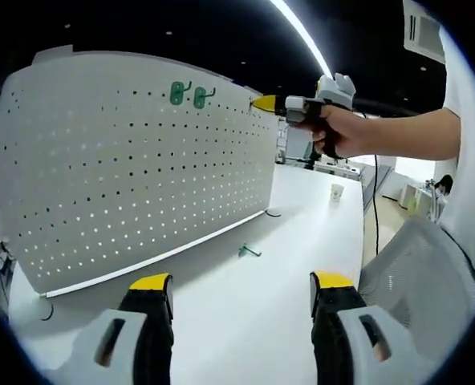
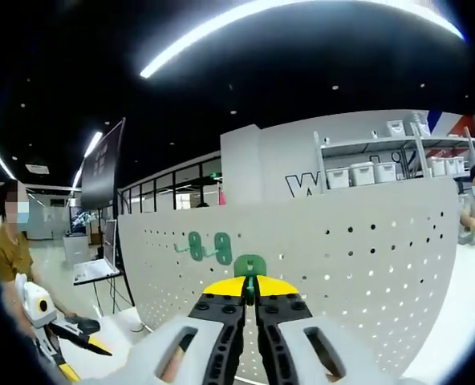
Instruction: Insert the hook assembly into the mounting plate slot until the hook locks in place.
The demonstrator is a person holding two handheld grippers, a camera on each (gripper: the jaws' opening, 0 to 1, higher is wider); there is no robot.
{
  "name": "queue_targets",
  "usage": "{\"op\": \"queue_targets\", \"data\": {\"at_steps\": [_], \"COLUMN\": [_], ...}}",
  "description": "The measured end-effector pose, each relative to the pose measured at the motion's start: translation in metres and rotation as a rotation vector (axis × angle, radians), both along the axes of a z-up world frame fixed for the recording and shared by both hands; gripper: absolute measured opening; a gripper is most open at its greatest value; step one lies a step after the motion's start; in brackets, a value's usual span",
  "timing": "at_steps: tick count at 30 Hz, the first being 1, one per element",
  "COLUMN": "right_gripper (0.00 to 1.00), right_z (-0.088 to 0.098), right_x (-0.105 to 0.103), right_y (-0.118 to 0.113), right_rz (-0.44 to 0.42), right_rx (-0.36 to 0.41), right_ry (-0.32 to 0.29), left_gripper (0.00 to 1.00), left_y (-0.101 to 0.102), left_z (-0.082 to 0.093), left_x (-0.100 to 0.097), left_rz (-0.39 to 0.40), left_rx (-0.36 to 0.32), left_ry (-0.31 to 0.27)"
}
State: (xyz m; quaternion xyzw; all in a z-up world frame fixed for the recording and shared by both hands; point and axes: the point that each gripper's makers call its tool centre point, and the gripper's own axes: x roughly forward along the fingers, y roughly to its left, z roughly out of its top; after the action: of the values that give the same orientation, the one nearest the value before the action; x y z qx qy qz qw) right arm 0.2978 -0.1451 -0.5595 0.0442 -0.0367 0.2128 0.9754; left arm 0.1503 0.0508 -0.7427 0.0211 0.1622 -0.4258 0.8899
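Right gripper view: the right gripper pinches one green hook against the pegboard; two mounted hooks sit just up-left. Left gripper gapes wide, holding nothing; one loose hook lies ahead on the table, a paper cup beyond.

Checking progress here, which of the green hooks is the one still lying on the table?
The lone green hook lying on the white table before the pegboard; two others hang on its upper rows.
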Motion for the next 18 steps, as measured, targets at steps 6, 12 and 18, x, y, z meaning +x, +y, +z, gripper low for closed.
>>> {"op": "queue_targets", "data": {"at_steps": [6,12,18], "right_gripper": [0.01,0.01,0.01], "right_z": [0.007,0.011,0.012], "right_x": [0.009,0.015,0.023], "right_y": [0.002,0.006,0.009], "right_rz": [-0.012,-0.025,-0.036], "right_rx": [-0.002,-0.013,-0.022], "right_ry": [-0.019,-0.036,-0.045], "left_gripper": [0.71,0.7,0.68], "left_y": [0.003,0.009,0.011], "left_z": [-0.004,-0.006,-0.007], "left_x": [-0.002,-0.002,-0.004], "left_rz": [0.004,0.016,0.014], "left_rx": [0.015,0.025,0.038], "left_ry": [-0.002,-0.005,-0.015]}}
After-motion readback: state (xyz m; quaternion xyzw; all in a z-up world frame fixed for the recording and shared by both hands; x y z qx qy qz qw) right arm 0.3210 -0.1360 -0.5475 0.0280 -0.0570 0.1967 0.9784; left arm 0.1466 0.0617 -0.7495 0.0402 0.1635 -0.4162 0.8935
